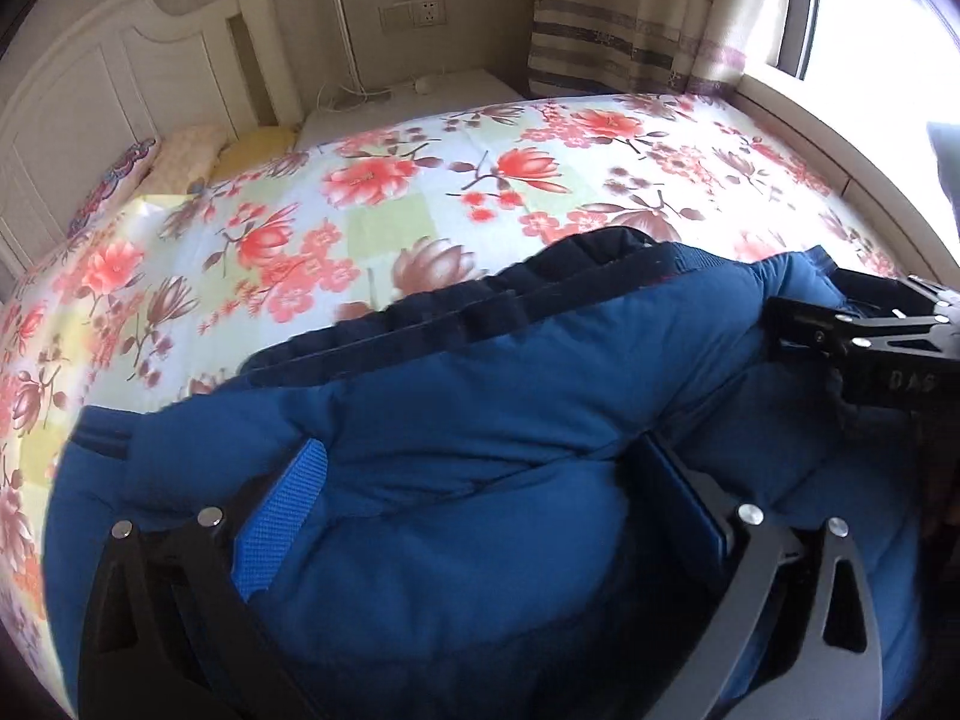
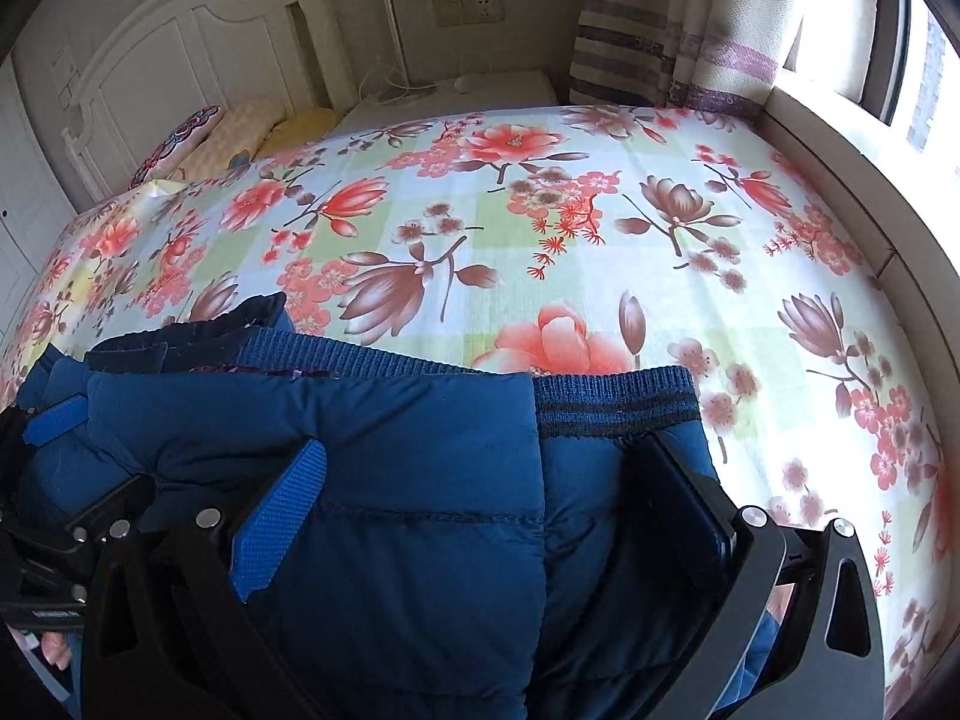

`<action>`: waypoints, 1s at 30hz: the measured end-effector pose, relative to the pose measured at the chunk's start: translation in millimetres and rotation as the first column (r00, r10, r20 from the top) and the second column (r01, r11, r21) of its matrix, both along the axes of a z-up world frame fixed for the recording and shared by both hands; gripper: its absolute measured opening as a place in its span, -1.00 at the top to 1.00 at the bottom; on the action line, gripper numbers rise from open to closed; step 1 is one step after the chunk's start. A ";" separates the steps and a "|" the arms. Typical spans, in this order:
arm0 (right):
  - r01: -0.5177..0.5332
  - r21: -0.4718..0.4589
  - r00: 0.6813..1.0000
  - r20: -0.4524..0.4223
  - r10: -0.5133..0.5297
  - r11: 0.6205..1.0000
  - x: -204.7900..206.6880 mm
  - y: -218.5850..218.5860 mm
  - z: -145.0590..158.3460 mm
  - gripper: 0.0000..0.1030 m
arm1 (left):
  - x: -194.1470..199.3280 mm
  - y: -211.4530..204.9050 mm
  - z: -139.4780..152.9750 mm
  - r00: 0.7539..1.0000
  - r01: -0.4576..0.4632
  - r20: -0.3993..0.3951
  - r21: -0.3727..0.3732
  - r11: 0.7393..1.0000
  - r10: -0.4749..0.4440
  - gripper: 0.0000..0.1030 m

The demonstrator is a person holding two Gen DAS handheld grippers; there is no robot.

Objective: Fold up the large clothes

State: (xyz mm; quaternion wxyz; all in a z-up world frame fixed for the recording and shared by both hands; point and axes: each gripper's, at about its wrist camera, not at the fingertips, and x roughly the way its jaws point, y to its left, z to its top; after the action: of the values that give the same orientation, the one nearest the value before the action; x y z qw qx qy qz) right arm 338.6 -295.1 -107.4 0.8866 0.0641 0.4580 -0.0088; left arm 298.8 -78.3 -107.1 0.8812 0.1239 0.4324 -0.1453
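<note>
A thick blue padded jacket [image 1: 456, 384] lies bunched on the floral bed sheet [image 1: 372, 222], its dark inner edge [image 1: 480, 300] on the far side. My left gripper [image 1: 480, 450] is open, the fingers spread wide with the jacket's bulk swelling up between them. In the right wrist view the jacket [image 2: 420, 516] shows a ribbed knit hem [image 2: 612, 405] on its far edge. The right gripper [image 2: 483, 447] also stands open, its fingers wide apart on either side of the padded cloth. Each gripper shows beside the other: the right gripper [image 1: 792, 324] and the left gripper [image 2: 57, 420].
Floral sheet [image 2: 600, 228] stretches bare beyond the jacket. Pillows [image 1: 180, 150] lean on the white headboard [image 1: 90, 90] at the far left. A white nightstand [image 1: 420, 102] sits behind the bed; a curtain [image 1: 630, 18] and a window ledge [image 2: 840, 138] run along the right.
</note>
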 end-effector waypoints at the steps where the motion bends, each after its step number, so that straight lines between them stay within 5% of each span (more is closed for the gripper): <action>1: 0.001 0.004 1.000 0.002 -0.001 1.000 -0.6 -0.2 0.3 -0.91 | -1.4 9.5 8.4 0.999 -0.026 0.032 0.009 1.000 0.026 -0.96; 4: 0.002 0.013 1.000 0.006 -0.002 1.000 -0.9 -2.1 0.2 -0.91 | 0.0 67.9 34.1 0.974 -0.191 0.121 -0.029 0.981 0.193 -0.96; 7: 0.002 0.009 1.000 0.005 -0.002 1.000 -0.5 -2.4 0.0 -0.91 | 17.5 131.8 20.3 0.936 -0.348 0.047 -0.017 0.937 0.348 -0.95; 8: 0.002 0.009 1.000 0.005 -0.003 1.000 -0.5 -2.2 -0.4 -0.91 | 26.8 153.1 -3.7 0.918 -0.394 -0.032 0.009 0.919 0.395 -0.96; 11: 0.005 0.009 1.000 0.006 -0.005 1.000 -0.9 -0.8 -0.4 -0.91 | 30.0 182.3 -21.0 0.902 -0.424 -0.181 -0.198 0.884 0.392 -0.96; 16: 0.005 -0.012 1.000 -0.006 -0.005 1.000 0.0 2.1 2.3 -0.91 | 24.0 163.5 -18.0 0.904 -0.425 -0.112 -0.136 0.895 0.412 -0.96; 19: 0.061 -0.101 0.998 0.028 -0.058 0.993 -17.7 17.9 27.0 -0.89 | 26.2 172.7 -15.7 0.903 -0.428 -0.085 -0.131 0.894 0.420 -0.95; 23: -0.166 -0.085 0.971 0.160 0.178 0.983 -61.3 86.4 66.1 -0.91 | 24.8 174.1 -11.2 0.900 -0.437 -0.032 -0.084 0.896 0.436 -0.95; 27: -0.430 -0.221 0.894 0.034 0.447 0.876 -80.6 168.6 35.6 -0.90 | 20.6 170.5 -7.2 0.897 -0.442 0.010 -0.047 0.896 0.443 -0.95; 28: -0.438 -0.252 0.890 0.013 0.455 0.863 -80.6 174.8 23.8 -0.90 | 19.1 169.6 -6.4 0.895 -0.445 0.019 -0.044 0.894 0.447 -0.95; 30: -0.427 -0.172 0.900 0.018 0.436 0.888 -78.1 161.0 23.7 -0.90 | 17.5 169.4 -5.5 0.893 -0.447 0.029 -0.042 0.893 0.449 -0.95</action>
State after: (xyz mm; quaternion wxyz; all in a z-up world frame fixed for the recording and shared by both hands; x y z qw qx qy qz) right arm 260.5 -134.1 -83.7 0.8810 -0.1121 0.4336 0.1527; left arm 316.3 91.1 -112.5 0.9011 0.0086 0.4298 0.0564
